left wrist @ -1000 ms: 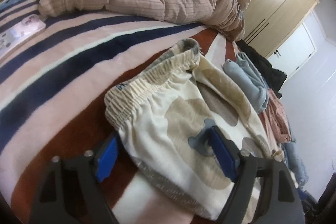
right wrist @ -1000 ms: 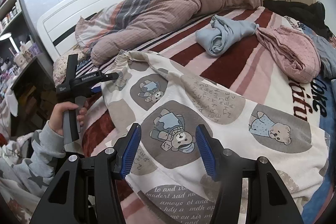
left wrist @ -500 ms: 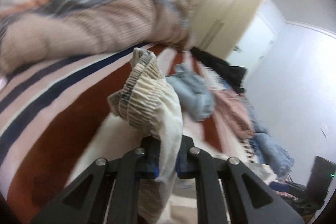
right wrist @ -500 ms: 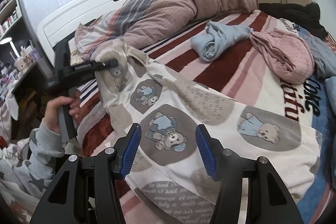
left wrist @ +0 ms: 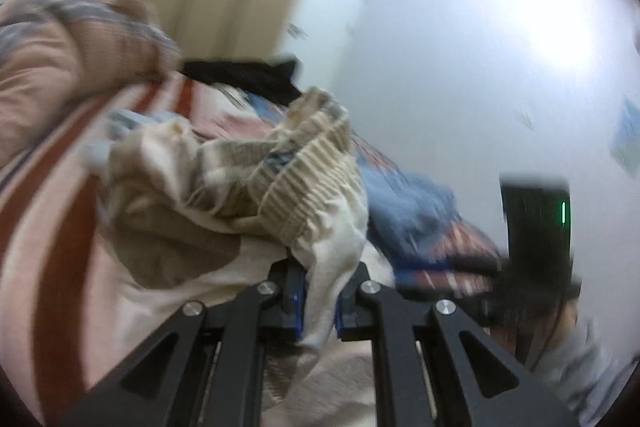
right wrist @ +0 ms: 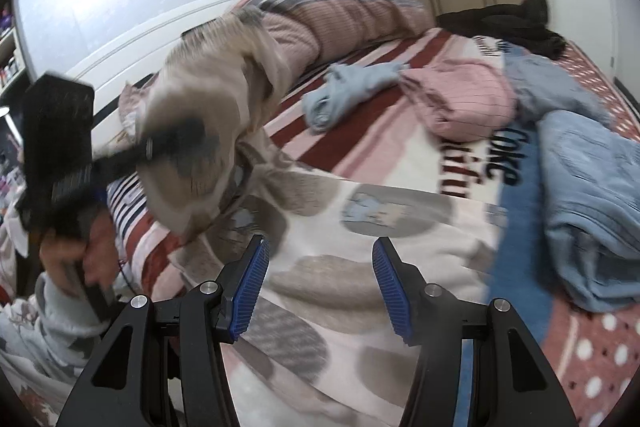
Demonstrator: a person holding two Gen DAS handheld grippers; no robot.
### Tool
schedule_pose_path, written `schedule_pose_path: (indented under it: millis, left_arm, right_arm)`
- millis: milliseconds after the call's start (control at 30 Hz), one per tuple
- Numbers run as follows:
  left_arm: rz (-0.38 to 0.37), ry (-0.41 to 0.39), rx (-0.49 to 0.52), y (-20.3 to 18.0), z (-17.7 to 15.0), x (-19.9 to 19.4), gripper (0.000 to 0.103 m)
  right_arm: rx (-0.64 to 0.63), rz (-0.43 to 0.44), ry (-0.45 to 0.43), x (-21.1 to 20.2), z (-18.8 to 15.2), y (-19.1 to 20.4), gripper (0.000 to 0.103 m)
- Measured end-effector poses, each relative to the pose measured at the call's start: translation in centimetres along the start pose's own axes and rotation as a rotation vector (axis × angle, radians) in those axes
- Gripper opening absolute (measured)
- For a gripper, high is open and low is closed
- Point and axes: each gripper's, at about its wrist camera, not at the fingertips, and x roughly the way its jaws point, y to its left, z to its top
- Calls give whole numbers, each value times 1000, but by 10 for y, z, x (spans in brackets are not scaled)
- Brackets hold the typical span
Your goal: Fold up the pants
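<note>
Pants (left wrist: 304, 195) in cream cloth with grey-brown patches hang bunched from our left hand-held gripper (left wrist: 318, 301), whose blue pads are clenched on a fold just below the ribbed waistband. That view is blurred, so finer detail in the cloth escapes us. From the right wrist we see the same pants (right wrist: 328, 239): the waist end is raised off the bed (right wrist: 384, 131) in the left hand-held gripper (right wrist: 152, 151), itself only a dark smear there, while the legs lie spread flat on the striped blanket directly under our right hand-held gripper (right wrist: 320, 285). The right one is released, its jaws wide apart and nothing between them, hovering over the flat cloth; whether it touches we cannot tell. Our left hand (right wrist: 68, 255) grips its handle at the lower left. Farther up the bed lie a light blue garment (right wrist: 344, 87), a pink garment (right wrist: 460, 99) just beside it, and a blue quilted piece (right wrist: 592, 187) at the right. A striped duvet (right wrist: 340, 15) is heaped near the headboard.
</note>
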Motion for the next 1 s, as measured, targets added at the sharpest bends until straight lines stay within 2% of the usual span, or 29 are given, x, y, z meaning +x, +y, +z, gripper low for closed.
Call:
schedule_pose_path:
  millis: [100,233,300,333,367,433,500,633,800,867,1000]
  left_arm:
    - [-10,110,58,-22,-17,35,8]
    - [39,247,113,-31,-42,74,8]
    - [58,271,114,-29,-46,80,10]
    - [60,275,111,-30,-50,78,14]
    - [50,273,104,-31,-50,76,17]
    - [35,249,95,-28,-42,68,39]
    - [28,211,97,-34,-39,56,48]
    - [34,133,95,-29,-19,26,51]
    - [169,41,74,-1,1,-9,54]
    - [242,27,65,16,3,-18,54]
    - [302,39,36,43,-2,-21,55]
  right_arm:
    - [28,-33,-19,-15,-6,-17,49]
    - [66,-74,-34,-31,-15,-37,49]
    - [77,-100,-40,-37,-19,-45,49]
    - [80,-108,-41,-39,-20,-47,49]
    - [84,-115,-42,-42,-21,-50,49]
    - [88,-121,-43,-44,-22,-53,49]
    - [88,-127,-43,-45,-22,-54,49]
    - [80,-129,-51,-44,-18,-49,50]
    - [30,-100,-57,-32,-1,-25,53]
    - [-8,-84,-51,-24,4,-9,54]
    - [-78,5,11,9,6,26,54]
